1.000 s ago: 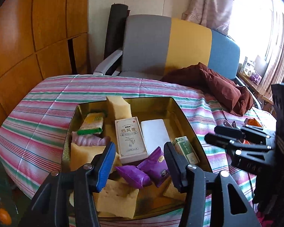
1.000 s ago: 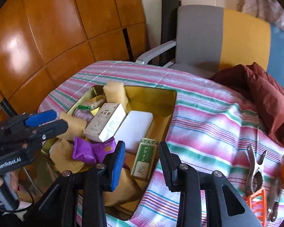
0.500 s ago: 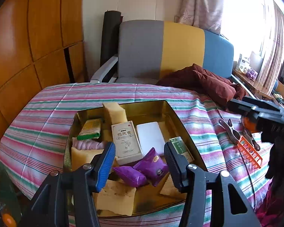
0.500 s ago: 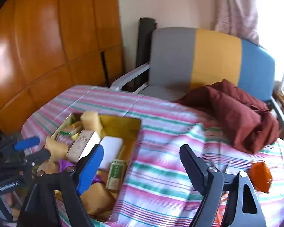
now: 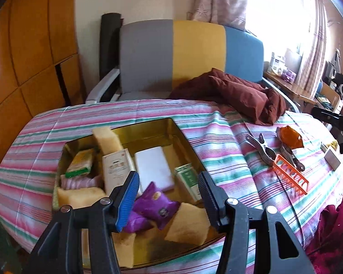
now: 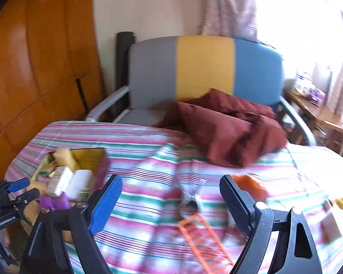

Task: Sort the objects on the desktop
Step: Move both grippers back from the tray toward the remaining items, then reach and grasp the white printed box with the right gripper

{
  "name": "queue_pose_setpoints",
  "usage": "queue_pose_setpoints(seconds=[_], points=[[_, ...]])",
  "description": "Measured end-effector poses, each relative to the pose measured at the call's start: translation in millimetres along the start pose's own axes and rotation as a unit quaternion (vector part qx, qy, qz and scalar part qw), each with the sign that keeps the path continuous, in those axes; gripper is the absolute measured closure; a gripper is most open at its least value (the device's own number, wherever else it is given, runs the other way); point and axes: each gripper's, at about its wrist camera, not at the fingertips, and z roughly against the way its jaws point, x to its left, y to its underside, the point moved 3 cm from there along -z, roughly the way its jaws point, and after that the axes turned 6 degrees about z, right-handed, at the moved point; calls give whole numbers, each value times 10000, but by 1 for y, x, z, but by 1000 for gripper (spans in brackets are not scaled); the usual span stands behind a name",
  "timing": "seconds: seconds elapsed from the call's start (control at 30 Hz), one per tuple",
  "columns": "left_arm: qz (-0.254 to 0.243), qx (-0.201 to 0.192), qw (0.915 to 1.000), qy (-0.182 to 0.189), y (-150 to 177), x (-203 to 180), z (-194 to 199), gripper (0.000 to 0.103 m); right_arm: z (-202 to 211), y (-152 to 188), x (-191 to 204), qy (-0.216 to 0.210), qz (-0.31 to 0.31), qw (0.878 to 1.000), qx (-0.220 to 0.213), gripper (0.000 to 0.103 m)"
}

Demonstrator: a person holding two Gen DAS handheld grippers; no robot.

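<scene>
Left wrist view shows the left tool (image 5: 168,194) hanging half open and empty above the near end of the gold tin (image 5: 183,134), which sits on the striped bench (image 5: 217,159) already packed with sponges, a white box (image 5: 116,169), a white pad (image 5: 153,166), a green box (image 5: 188,179) and purple packets (image 5: 155,205). The right tool (image 6: 169,203) stands wide with nothing between its pads, over the loose items to the right of the tin.

Those items lie close together: an orange comb (image 5: 290,175) touching two metal clips (image 5: 263,148), with an orange packet (image 5: 290,137) just beyond. The likely trouble is a grab that catches the comb and a clip at once, or pinches the soft cloth and drags everything. The right view is heavily blurred, so aim may be poor. The comb looks thin, rigid and toothed; the clips look slick and may slip. The tin is crowded, so a dropped piece could perch on the heap or tip over the rim.
</scene>
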Motion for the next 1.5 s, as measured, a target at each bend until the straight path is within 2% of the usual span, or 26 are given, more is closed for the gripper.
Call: queue_pose_setpoints(seconds=[0.23, 0.37, 0.73, 0.97, 1.07, 1.17, 1.3, 1.4, 1.5], points=[[-368, 77, 9990, 220, -7, -37, -14, 49, 25, 23, -81, 682, -651, 9954, 147, 15], [-586, 111, 9976, 345, -9, -61, -21, 49, 37, 34, -113, 929, -945, 9910, 157, 15], [-1099, 319, 9914, 632, -9, -116, -43, 49, 47, 57, -156, 1119, -1311, 9846, 300, 16], [-1428, 445, 9846, 905, -8, -156, -55, 49, 64, 79, -194, 1326, -1764, 9745, 413, 16], [-1575, 483, 9808, 1047, -5, -172, -57, 49, 86, 89, -220, 1624, -2007, 9655, 343, 16], [-1686, 529, 9774, 1158, -3, -186, -60, 49, 114, 101, -253, 1984, -2351, 9511, 261, 20], [-1757, 644, 9740, 1275, 0, -199, -66, 49, 150, 124, -300, 2430, -2887, 9259, 182, 28], [-1808, 739, 9720, 1305, 3, -206, -71, 49, 165, 138, -328, 2506, -3314, 9095, 134, 31], [-1868, 793, 9706, 1296, 6, -211, -75, 49, 164, 150, -352, 2409, -3716, 8965, 161, 31]])
